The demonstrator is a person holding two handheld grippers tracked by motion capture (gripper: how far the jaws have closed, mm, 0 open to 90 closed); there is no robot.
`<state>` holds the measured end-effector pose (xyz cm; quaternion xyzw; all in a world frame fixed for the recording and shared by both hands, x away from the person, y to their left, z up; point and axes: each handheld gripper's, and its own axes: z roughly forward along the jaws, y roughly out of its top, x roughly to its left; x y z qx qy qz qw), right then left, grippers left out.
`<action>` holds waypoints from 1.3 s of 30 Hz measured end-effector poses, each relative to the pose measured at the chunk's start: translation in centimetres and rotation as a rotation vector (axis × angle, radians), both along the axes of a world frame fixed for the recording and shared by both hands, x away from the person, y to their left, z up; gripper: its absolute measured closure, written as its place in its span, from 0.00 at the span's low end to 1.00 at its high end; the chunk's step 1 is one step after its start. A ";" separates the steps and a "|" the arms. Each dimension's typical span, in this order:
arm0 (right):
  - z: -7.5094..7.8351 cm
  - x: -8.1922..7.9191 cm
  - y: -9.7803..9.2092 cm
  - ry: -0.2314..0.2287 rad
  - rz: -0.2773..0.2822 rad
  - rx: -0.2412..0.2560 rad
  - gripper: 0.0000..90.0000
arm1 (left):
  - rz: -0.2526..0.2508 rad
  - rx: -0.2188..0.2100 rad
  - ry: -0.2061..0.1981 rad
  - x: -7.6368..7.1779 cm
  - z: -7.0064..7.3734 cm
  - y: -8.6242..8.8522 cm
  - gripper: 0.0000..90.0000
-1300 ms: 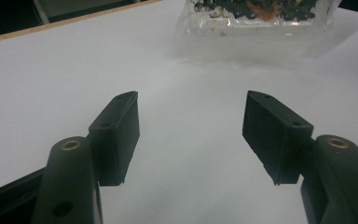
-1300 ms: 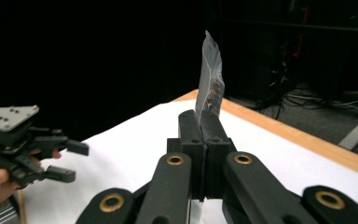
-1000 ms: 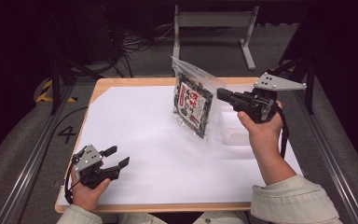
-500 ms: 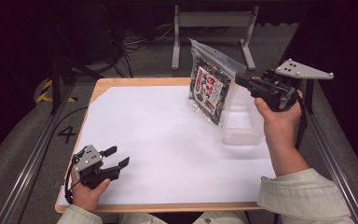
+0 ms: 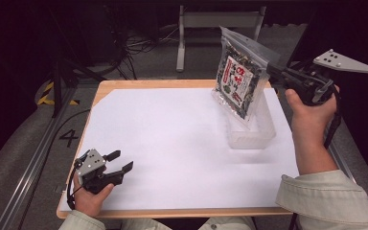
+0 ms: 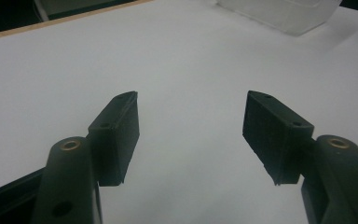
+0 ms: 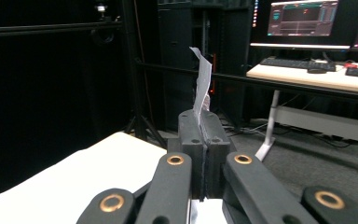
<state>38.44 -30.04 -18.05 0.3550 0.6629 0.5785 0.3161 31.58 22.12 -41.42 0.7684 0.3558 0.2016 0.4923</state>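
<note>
A clear zip bag [image 5: 240,74] with a dark printed packet inside hangs in the air over the table's right side. My right gripper [image 5: 274,70] is shut on its upper edge; in the right gripper view the bag's edge [image 7: 200,81] sticks up from between the closed jaws. Below the bag sits a clear plastic tub [image 5: 252,127] on the white sheet [image 5: 172,143]. My left gripper [image 5: 119,160] rests open near the table's front left corner, with only bare white sheet [image 6: 186,84] between its pads [image 6: 119,130].
The tub's corner [image 6: 284,11] lies far ahead in the left gripper view. A wooden table edge [image 5: 172,212] frames the sheet. A metal stand [image 5: 215,21] and cables lie behind the table. A desk with monitors [image 7: 307,18] stands beyond the right gripper.
My right gripper has lifted the bag up and to the right, off the table to above the tub. The left gripper has stayed put.
</note>
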 end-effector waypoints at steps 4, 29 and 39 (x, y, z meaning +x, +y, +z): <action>0.2 0.1 -0.8 -0.005 -0.018 -0.004 1.00 | 0.001 -0.001 0.000 0.0 0.0 0.0 0.41; -2.1 3.1 -5.0 -0.030 -0.054 -0.045 1.00 | 0.023 0.003 0.007 -0.5 -0.3 0.4 0.40; -4.0 4.3 -5.9 -0.026 -0.041 -0.044 1.00 | 0.039 0.005 0.009 -0.8 -0.4 0.7 0.40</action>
